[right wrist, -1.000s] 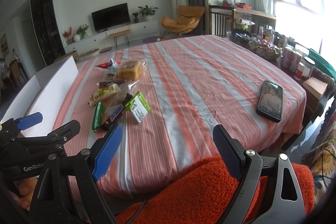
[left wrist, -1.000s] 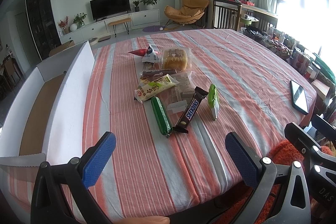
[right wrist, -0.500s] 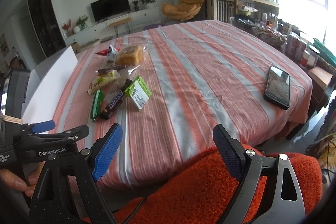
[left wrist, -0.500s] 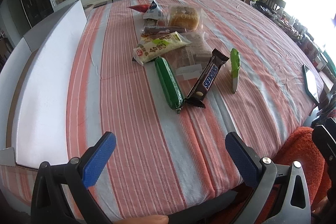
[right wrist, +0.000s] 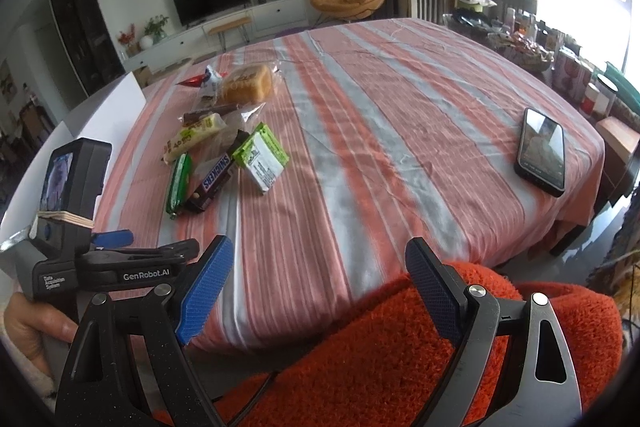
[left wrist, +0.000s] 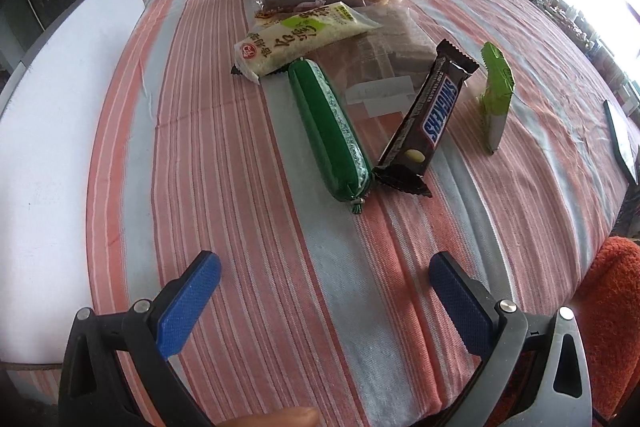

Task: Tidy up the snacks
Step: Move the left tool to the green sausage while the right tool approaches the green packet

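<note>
Over the last second the left gripper point(left wrist: 320, 291) had dipped and closed in on the snacks, jaws apart and empty, lined up with the green sausage point(left wrist: 326, 125) beside the Snickers point(left wrist: 430, 119) on the tabletop point(left wrist: 240, 187). The right gripper point(right wrist: 316, 283) hung back, jaws apart. Nothing had been sorted yet.

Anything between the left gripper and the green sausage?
No. In the left wrist view only bare striped tablecloth lies between the open left gripper and the green sausage.
</note>
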`<state>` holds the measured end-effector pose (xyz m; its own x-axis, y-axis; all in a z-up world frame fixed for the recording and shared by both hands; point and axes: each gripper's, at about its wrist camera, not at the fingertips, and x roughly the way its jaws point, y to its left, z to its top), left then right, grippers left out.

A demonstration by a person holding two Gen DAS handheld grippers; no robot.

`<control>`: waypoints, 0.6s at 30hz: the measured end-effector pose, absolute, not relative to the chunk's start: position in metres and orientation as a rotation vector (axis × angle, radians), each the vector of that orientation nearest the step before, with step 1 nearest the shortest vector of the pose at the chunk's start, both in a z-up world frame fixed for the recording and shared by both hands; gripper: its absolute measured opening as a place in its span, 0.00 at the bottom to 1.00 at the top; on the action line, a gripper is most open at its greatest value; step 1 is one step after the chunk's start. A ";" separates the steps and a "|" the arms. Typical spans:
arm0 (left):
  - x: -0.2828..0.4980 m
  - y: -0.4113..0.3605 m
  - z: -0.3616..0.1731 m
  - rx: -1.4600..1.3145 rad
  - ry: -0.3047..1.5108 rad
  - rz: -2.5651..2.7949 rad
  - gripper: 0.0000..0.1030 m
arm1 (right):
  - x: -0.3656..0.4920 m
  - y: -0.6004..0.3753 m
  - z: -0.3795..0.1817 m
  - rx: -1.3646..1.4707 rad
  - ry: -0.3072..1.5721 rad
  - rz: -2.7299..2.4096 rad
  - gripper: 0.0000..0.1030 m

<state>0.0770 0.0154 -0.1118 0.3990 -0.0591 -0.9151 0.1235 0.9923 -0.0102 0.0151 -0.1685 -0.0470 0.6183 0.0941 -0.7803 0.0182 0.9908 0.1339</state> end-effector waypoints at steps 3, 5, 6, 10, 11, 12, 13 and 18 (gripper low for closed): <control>0.080 0.017 -0.112 0.061 1.150 -0.116 1.00 | 0.044 -0.167 -0.062 0.113 1.020 0.088 0.88; 0.083 0.020 -0.112 0.058 1.148 -0.113 1.00 | 0.062 -0.162 -0.073 0.054 1.094 0.093 0.88; 0.084 0.020 -0.112 0.056 1.149 -0.110 1.00 | 0.071 -0.158 -0.078 0.019 1.120 0.098 0.88; 0.083 0.020 -0.113 0.056 1.139 -0.106 1.00 | 0.098 -0.141 -0.088 -0.044 1.166 0.147 0.88; 0.084 0.019 -0.113 0.057 1.137 -0.107 1.00 | 0.105 -0.137 -0.090 -0.046 1.168 0.150 0.88; 0.084 0.019 -0.113 0.059 1.136 -0.109 1.00 | 0.111 -0.134 -0.091 -0.044 1.164 0.152 0.88; 0.084 0.019 -0.113 0.061 1.137 -0.112 1.00 | 0.116 -0.133 -0.092 -0.043 1.160 0.150 0.88; 0.084 0.020 -0.113 0.074 1.145 -0.133 1.00 | 0.136 -0.136 -0.095 -0.052 1.075 0.074 0.87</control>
